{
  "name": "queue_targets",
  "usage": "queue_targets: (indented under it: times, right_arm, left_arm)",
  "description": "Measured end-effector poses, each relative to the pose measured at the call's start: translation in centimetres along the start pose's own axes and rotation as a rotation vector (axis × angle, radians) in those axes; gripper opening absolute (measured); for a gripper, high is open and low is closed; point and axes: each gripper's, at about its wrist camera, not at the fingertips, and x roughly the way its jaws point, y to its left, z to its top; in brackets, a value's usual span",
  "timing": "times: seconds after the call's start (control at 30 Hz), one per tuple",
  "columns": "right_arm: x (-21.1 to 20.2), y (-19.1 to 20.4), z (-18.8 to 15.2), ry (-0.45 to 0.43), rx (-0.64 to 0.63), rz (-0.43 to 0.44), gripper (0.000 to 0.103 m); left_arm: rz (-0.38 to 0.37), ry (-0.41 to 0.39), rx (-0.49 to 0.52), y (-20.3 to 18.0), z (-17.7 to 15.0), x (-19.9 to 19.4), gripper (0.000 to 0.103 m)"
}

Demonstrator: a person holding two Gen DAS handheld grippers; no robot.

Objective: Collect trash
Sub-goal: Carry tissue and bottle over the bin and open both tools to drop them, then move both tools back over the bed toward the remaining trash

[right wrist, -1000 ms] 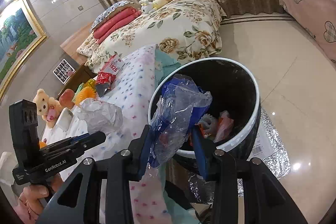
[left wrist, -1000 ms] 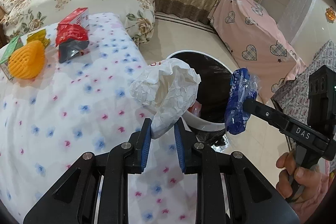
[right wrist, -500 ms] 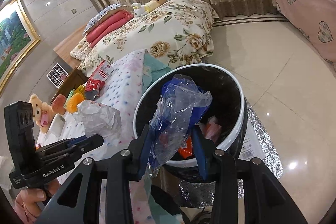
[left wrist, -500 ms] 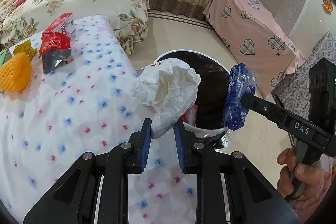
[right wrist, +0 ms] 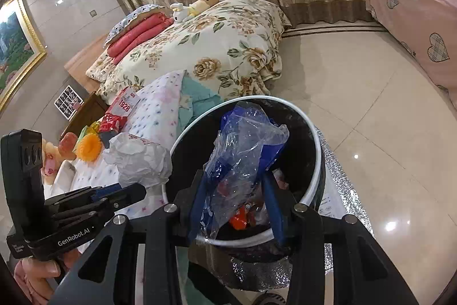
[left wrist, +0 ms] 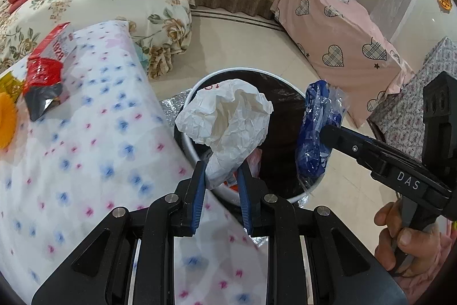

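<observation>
My left gripper is shut on a crumpled white paper bag and holds it over the near left rim of the black trash bin. My right gripper is shut on a blue and clear plastic wrapper above the bin's open mouth. The wrapper also shows in the left wrist view, over the bin's right side. The paper bag shows in the right wrist view at the bin's left rim. Red and white trash lies inside the bin.
A table with a dotted white cloth stands left of the bin, with a red snack packet and an orange sponge on it. A floral quilt lies behind. Pink covered furniture stands at the right.
Both grippers have moved closer over the bin with their loads. The bin now fills more of both views, and the table items have slid left.
</observation>
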Motion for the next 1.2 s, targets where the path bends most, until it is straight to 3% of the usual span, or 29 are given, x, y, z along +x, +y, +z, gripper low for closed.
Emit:
queue_targets:
  times: [0.83,0.9,0.93,0.97,1.0,1.2]
  right_arm:
    - [2.2,-1.2,1.1,0.048,-0.008,-0.033,0.042]
    - [2.1,-1.2,1.3,0.050,-0.006,-0.038,0.046]
    - [2.1,-1.2,1.3,0.050,-0.002,-0.041,0.046]
    - [2.1,-1.3,1.4,0.051,0.002,-0.046,0.050]
    - [2.2,-1.3,1.4,0.053,0.006,-0.048,0.061]
    - [0.9,-0.9,1.0,0.019,0.021,-0.029,0.064]
  left_arm:
    - [-0.001,0.051,0.021,-0.9,1.7,3.4,0.022]
    - [0.008,0.045,0.017,-0.8,1.6,3.3,0.032]
    - [0.009,0.039,0.012,-0.7,1.6,3.1,0.043]
    - [0.004,0.026,0.005,-0.6,1.5,2.8,0.054]
    - [-0.002,0.013,-0.004,-0.4,1.5,2.4,0.058]
    - [-0.013,-0.032,-0.048,1.3,0.2,-0.1,0.061]
